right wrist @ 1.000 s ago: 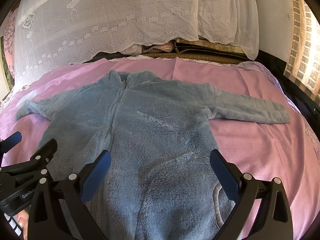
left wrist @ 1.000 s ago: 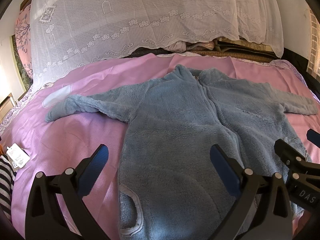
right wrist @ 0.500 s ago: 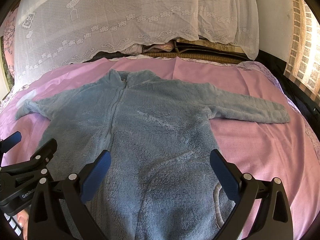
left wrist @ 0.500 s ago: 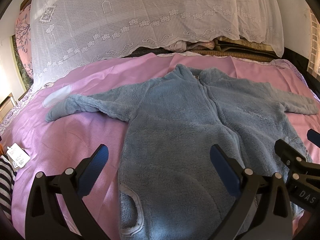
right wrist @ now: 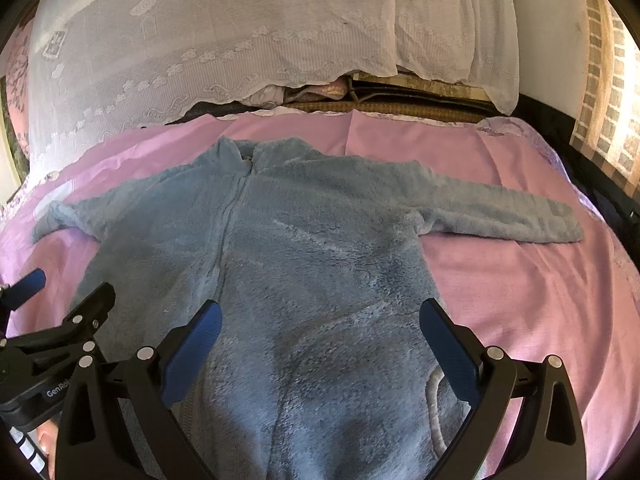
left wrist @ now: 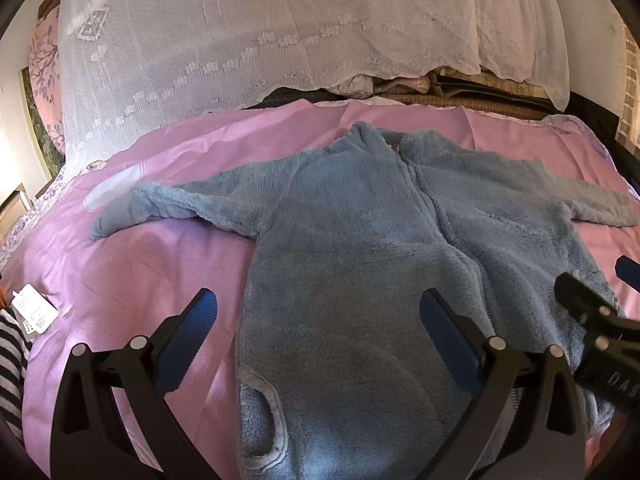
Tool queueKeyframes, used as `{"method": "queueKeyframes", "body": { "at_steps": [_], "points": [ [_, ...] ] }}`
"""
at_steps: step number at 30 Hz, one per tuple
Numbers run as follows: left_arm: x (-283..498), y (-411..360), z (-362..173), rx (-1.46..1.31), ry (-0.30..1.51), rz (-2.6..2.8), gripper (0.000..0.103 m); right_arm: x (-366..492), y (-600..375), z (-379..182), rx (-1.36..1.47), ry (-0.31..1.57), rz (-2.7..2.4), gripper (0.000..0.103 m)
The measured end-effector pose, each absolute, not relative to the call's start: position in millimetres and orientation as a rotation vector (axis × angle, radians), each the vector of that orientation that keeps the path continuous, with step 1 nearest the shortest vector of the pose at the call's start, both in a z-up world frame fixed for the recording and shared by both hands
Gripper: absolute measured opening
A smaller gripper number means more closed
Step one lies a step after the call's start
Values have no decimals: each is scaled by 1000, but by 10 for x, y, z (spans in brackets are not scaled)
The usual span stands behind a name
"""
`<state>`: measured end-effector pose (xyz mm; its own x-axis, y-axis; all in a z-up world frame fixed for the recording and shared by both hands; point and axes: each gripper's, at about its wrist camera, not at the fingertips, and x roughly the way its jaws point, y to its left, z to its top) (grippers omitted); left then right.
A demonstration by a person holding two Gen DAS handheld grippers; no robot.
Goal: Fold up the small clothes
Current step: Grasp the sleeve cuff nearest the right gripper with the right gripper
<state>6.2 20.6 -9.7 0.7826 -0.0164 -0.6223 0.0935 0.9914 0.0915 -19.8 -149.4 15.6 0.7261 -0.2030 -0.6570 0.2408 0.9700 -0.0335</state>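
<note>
A blue fleece baby onesie [left wrist: 360,264] lies flat and zipped on a pink bedsheet [left wrist: 120,280], collar at the far end, both sleeves spread out sideways. It also shows in the right wrist view [right wrist: 320,264]. My left gripper [left wrist: 320,320] is open and empty, hovering over the garment's lower left part near a foot cuff [left wrist: 260,412]. My right gripper [right wrist: 320,328] is open and empty over the lower right part. Each gripper shows at the edge of the other's view: the right gripper [left wrist: 600,320] and the left gripper [right wrist: 60,320].
A white lace cover [left wrist: 280,32] drapes over piled bedding at the head of the bed. A white paper tag [left wrist: 34,310] and a striped cloth [left wrist: 10,344] lie at the left edge. A brick-patterned curtain [right wrist: 612,112] hangs on the right.
</note>
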Motion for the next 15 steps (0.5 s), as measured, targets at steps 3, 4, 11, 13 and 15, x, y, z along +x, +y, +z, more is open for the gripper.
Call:
{"method": "queueKeyframes", "body": {
  "at_steps": [3, 4, 11, 13, 15],
  "points": [
    [95, 203, -104, 119, 680, -54, 99, -221, -1665, 187, 105, 688, -263, 99],
    [108, 207, -113, 119, 685, -52, 99, -219, -1725, 206, 122, 678, -262, 99],
    [194, 240, -195, 120, 734, -49, 99, -252, -2347, 246, 335, 649, -279, 99],
    [222, 242, -229, 123, 752, -50, 99, -285, -2584, 245, 444, 648, -269, 99],
    [249, 234, -259, 126, 769, -52, 99, -313, -2760, 248, 543, 634, -248, 99]
  ]
}}
